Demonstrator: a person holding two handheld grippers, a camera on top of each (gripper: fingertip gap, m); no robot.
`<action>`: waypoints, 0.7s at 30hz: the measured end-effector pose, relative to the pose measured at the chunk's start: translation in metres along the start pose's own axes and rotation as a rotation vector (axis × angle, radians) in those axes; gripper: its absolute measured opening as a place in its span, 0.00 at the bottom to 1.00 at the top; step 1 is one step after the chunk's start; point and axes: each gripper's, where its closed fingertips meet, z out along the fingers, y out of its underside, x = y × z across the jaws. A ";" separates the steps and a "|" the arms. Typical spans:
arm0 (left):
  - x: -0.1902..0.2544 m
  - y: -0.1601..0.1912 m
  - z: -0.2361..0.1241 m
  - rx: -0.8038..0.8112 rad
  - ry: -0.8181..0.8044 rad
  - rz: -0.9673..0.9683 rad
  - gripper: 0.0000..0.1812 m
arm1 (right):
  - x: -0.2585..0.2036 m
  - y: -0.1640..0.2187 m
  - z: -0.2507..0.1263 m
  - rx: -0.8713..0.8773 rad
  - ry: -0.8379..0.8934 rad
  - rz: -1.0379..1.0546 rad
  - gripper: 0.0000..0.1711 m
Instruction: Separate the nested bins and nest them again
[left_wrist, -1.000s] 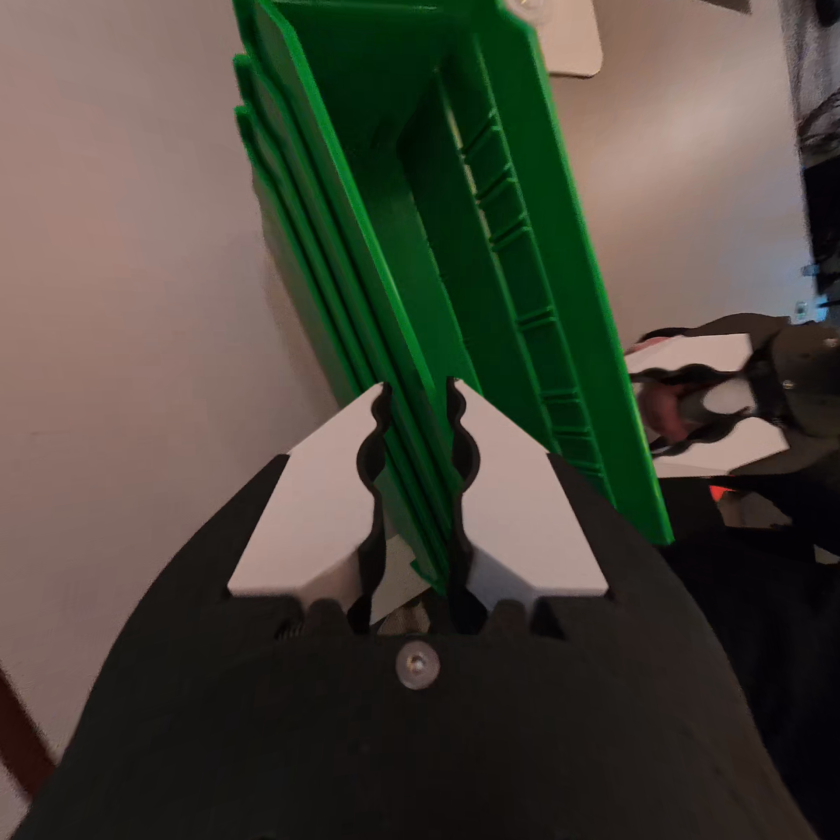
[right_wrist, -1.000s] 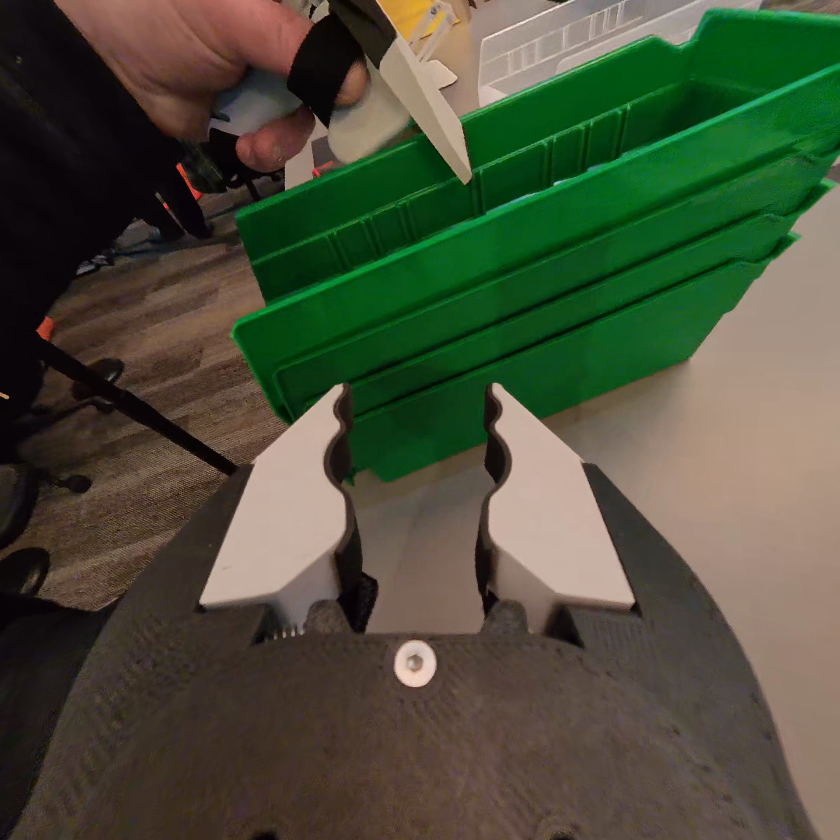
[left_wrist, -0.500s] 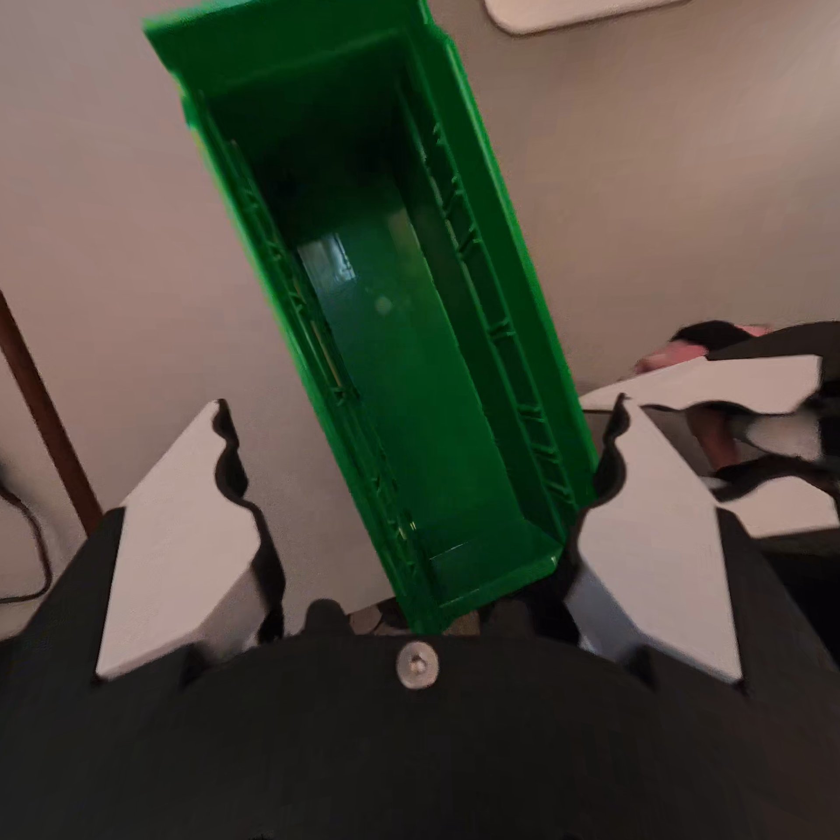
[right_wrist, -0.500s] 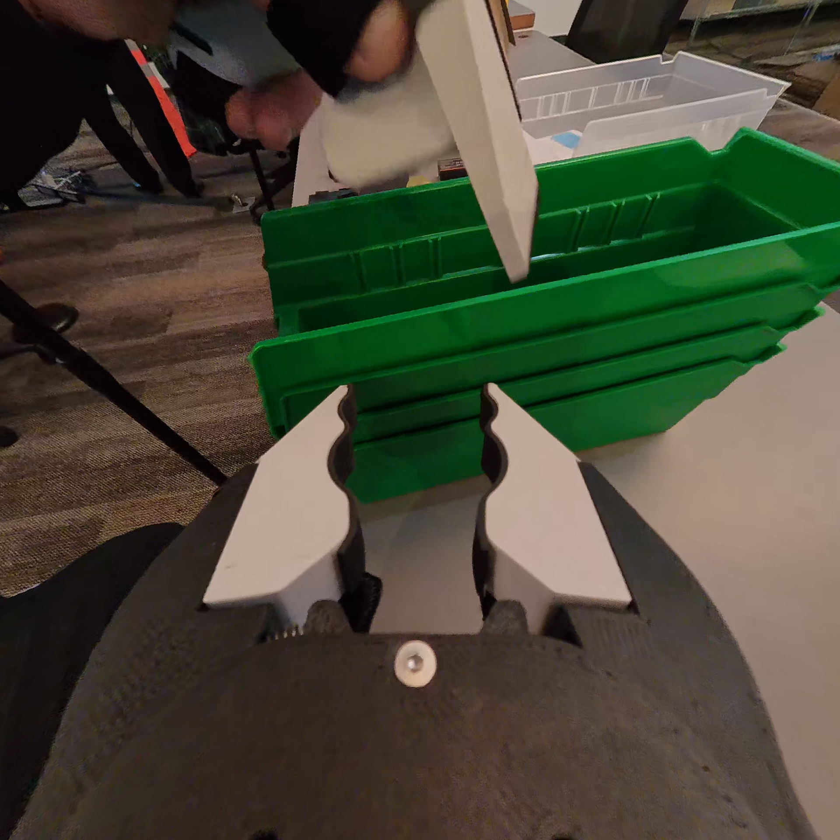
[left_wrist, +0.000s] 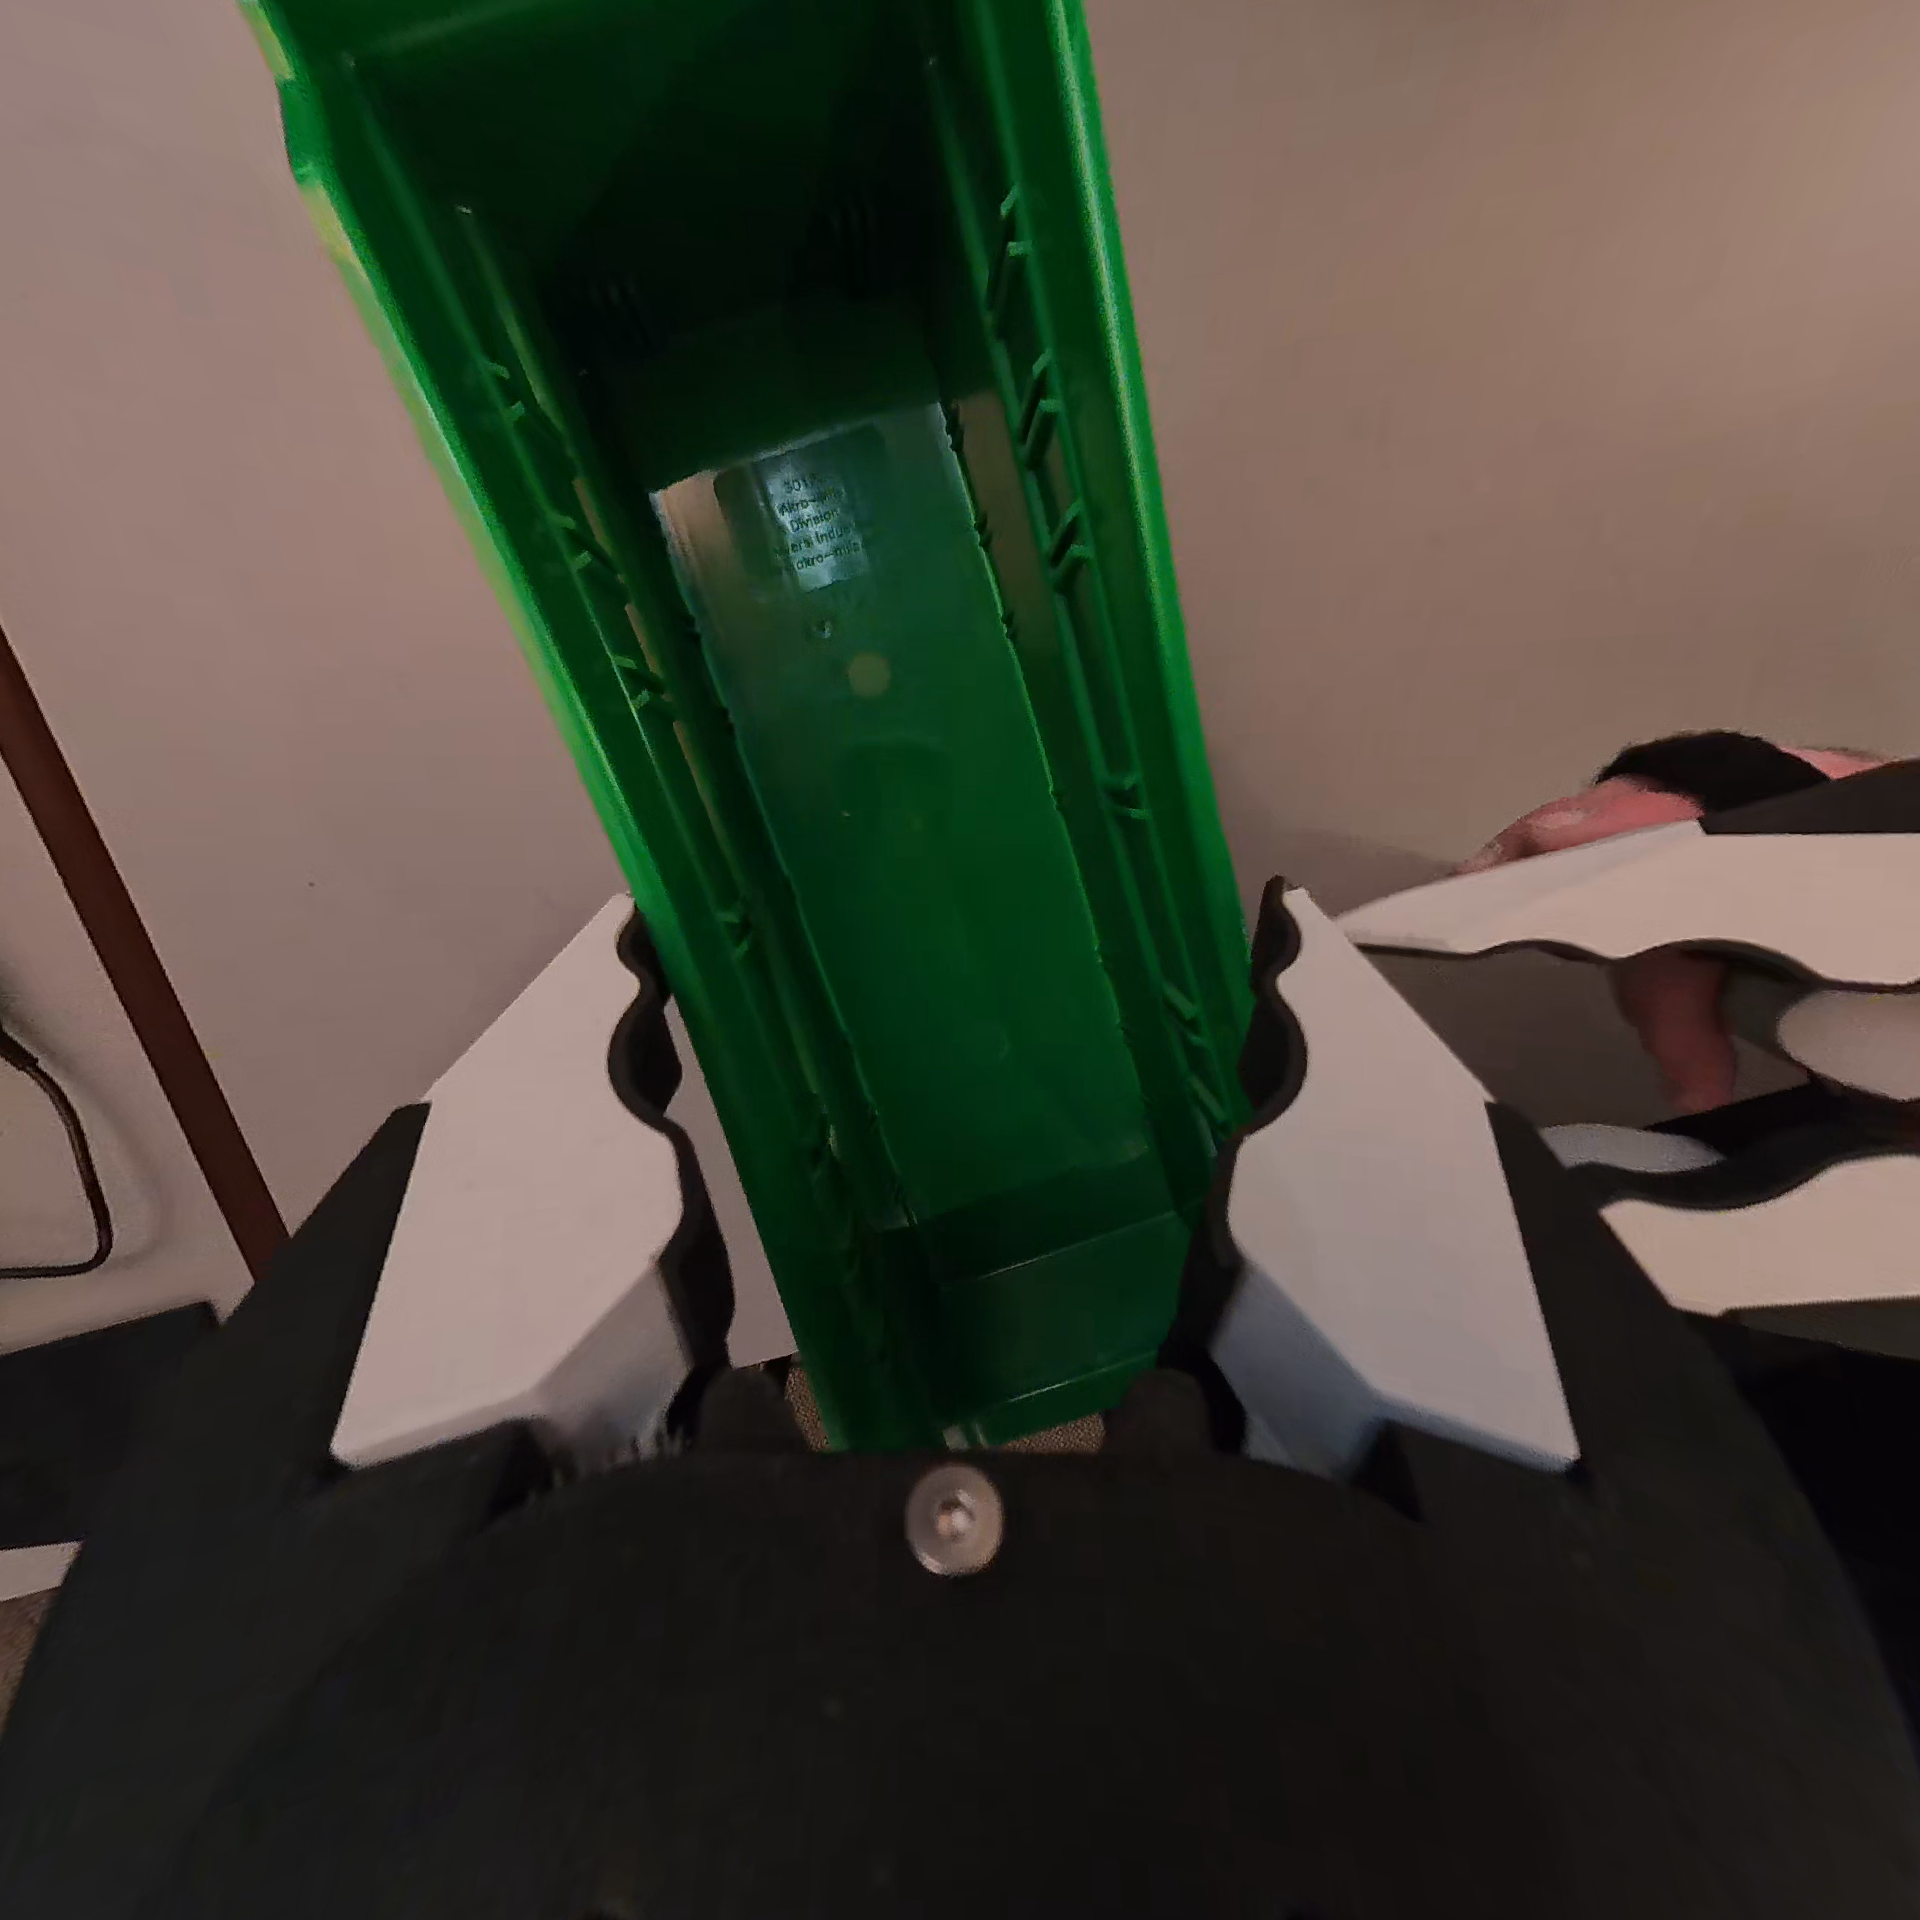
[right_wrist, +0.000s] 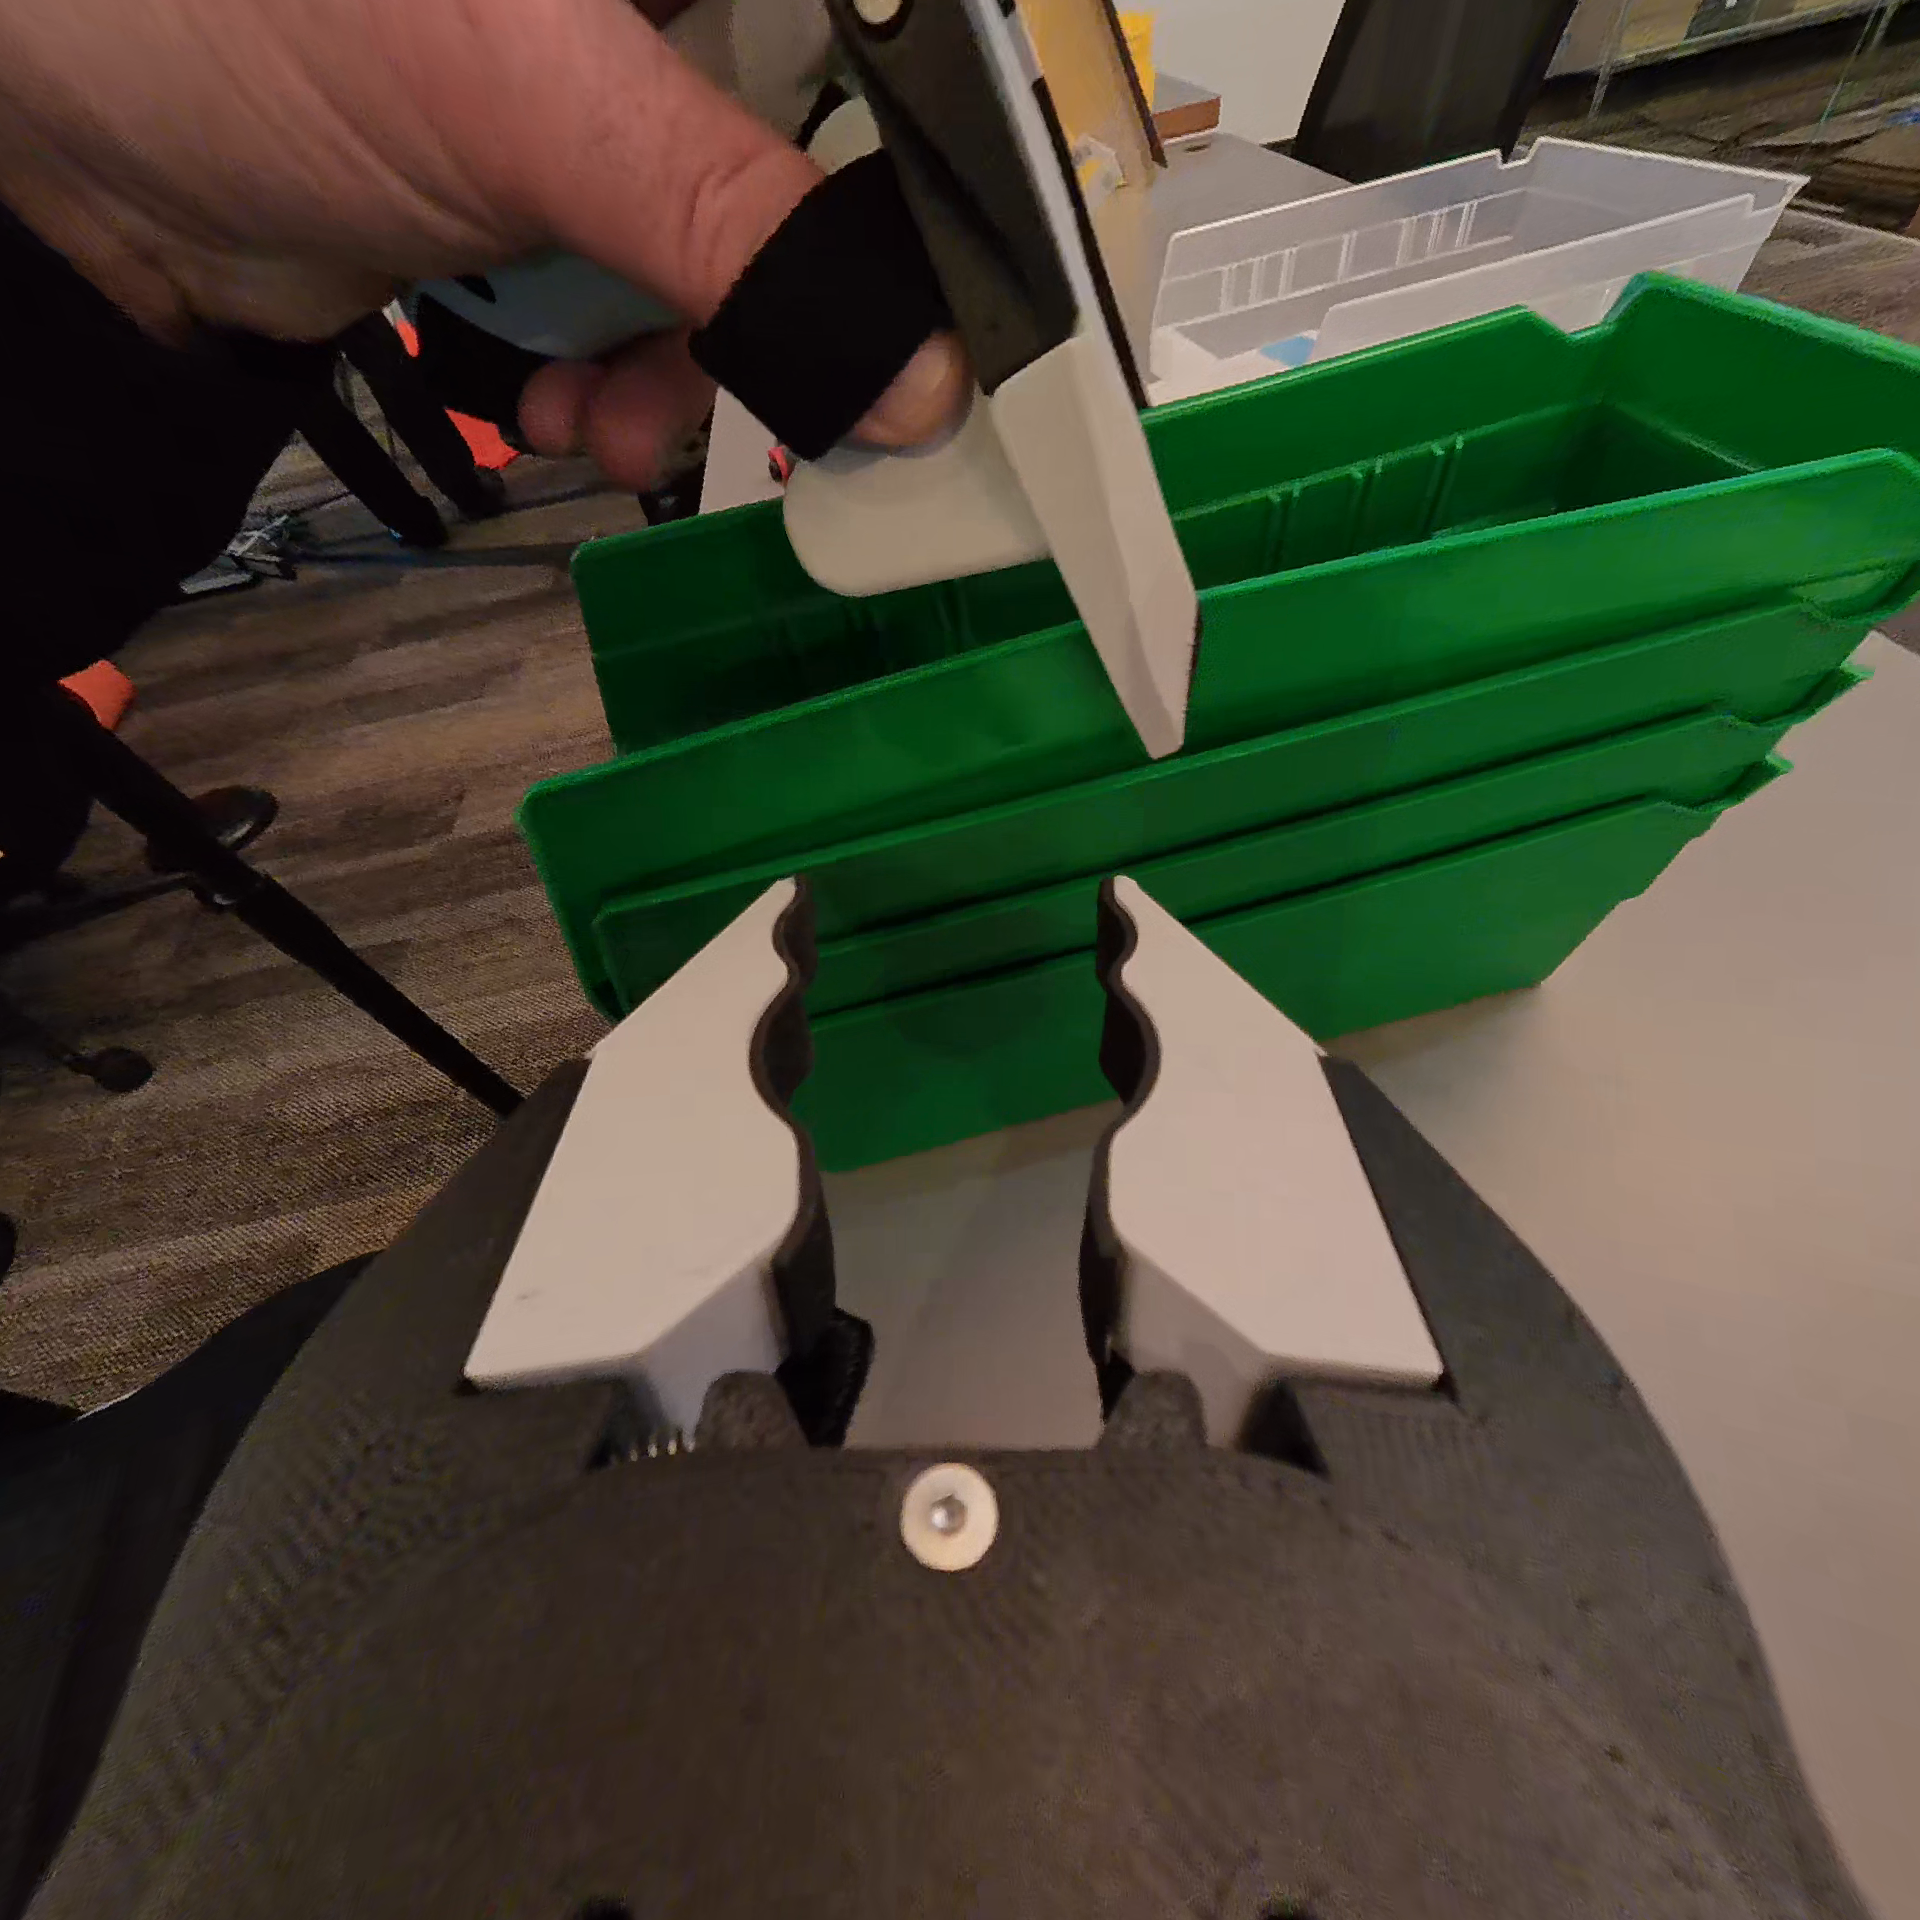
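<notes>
Three nested green bins stand on the grey table, near its left edge. My left gripper comes down over the top bin and spans its width. Its pads touch both long rims, so it is shut on that bin. In the right wrist view one left finger lies against the top bin's near wall. My right gripper is open and empty, low in front of the stack's near side. Its white fingers show at the right of the left wrist view.
A clear plastic bin stands behind the stack. A person's hand holds the left gripper. A black tripod leg crosses the carpeted floor beyond the table's left edge. Bare table lies to the right.
My left gripper let go of the stack's side rims, opened wide, swung over the top bin and closed across its width. My right gripper stayed open near the stack.
</notes>
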 end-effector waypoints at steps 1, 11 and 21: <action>-0.001 -0.001 0.000 0.005 0.004 0.000 0.60 | 0.002 -0.001 0.000 0.003 0.001 -0.001 0.30; -0.002 -0.003 -0.005 0.079 0.066 -0.004 0.56 | 0.020 -0.016 0.005 0.023 0.054 -0.047 0.26; -0.002 0.000 -0.006 0.058 0.097 0.029 0.60 | 0.024 -0.018 0.019 0.012 0.081 -0.079 0.24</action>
